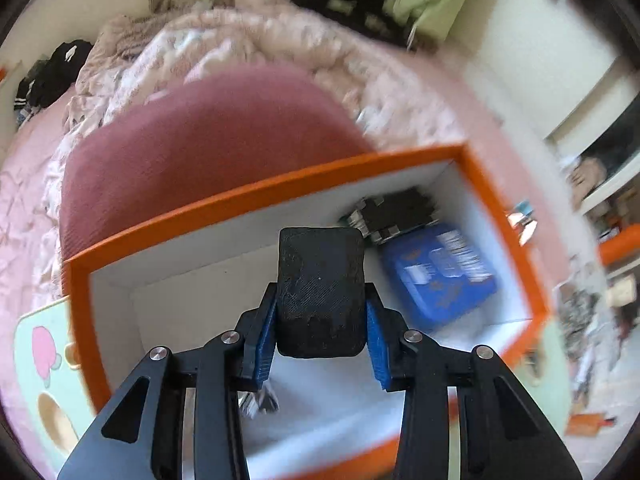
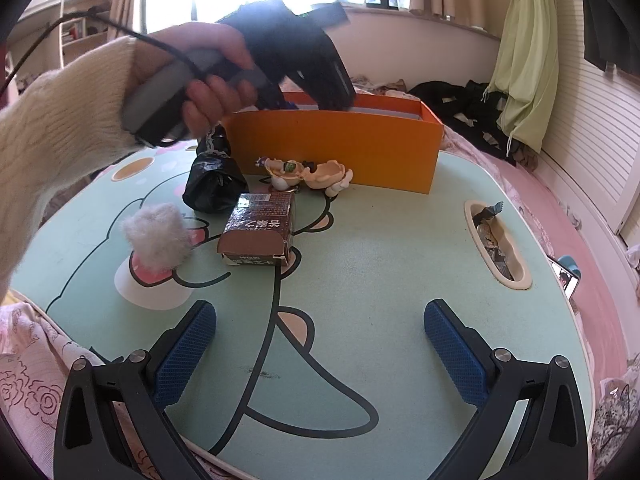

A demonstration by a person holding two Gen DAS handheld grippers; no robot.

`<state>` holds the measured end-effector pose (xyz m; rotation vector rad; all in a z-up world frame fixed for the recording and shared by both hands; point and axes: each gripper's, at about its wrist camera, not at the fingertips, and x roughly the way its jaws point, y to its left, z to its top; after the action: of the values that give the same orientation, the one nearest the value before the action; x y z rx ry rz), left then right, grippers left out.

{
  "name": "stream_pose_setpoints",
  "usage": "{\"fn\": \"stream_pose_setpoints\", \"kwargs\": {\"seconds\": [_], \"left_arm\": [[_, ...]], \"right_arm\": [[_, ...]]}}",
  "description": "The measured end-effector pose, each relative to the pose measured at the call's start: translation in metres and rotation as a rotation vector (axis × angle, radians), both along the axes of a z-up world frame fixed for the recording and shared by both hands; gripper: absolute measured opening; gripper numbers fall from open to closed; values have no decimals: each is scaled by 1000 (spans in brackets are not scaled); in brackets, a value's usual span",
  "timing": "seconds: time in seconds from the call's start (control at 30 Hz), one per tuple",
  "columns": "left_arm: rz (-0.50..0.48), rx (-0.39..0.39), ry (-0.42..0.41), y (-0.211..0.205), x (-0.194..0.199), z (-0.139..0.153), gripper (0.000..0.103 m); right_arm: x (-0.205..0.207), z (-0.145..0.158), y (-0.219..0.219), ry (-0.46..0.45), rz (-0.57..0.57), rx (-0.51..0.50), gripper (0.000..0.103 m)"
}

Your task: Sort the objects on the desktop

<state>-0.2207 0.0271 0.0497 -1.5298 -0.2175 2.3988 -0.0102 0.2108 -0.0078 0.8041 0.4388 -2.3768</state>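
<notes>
In the left wrist view my left gripper (image 1: 320, 316) is shut on a black rounded block (image 1: 321, 292) and holds it over the open orange box (image 1: 256, 196), which has a white inside. A blue packet (image 1: 438, 272) and a dark item (image 1: 394, 210) lie in the box's far right corner. In the right wrist view my right gripper (image 2: 320, 344) is open and empty above the mint cartoon table (image 2: 380, 280). The left gripper (image 2: 296, 60) there reaches into the orange box (image 2: 332, 152). A brown carton (image 2: 258, 228), white fluff ball (image 2: 158, 236), black bag (image 2: 214, 184) and cream figurines (image 2: 308, 174) lie on the table.
A slot in the table (image 2: 496, 244) at the right holds wrappers. A phone (image 2: 566, 278) lies off the table's right edge. Pink bedding (image 1: 224, 52) and a mauve cushion (image 1: 208, 140) lie behind the box. Green and black clothes (image 2: 520, 60) hang and lie at the right.
</notes>
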Motion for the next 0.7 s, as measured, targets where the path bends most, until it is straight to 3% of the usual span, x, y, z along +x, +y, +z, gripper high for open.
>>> {"fn": "stream_pose_setpoints", "kwargs": {"seconds": [0.17,0.27,0.43,0.53,0.7], "left_arm": [[-76,93,157,-14,61,53,40],[-144,117,215,-16,108,66,40],[-142,77,210,-15,154,38,40],[-147,125,180,-17,161,20,40],[-82,107,235,-23,166,16,42]], "right_arm": [[0,0,0,0,-1,0,103],[0,0,0,-1,-1,0,103],[0,0,1,-3,-3,0,103],[0,0,1,-3,-3,0,103],[0,0,1,-4,-4,-1,103]]}}
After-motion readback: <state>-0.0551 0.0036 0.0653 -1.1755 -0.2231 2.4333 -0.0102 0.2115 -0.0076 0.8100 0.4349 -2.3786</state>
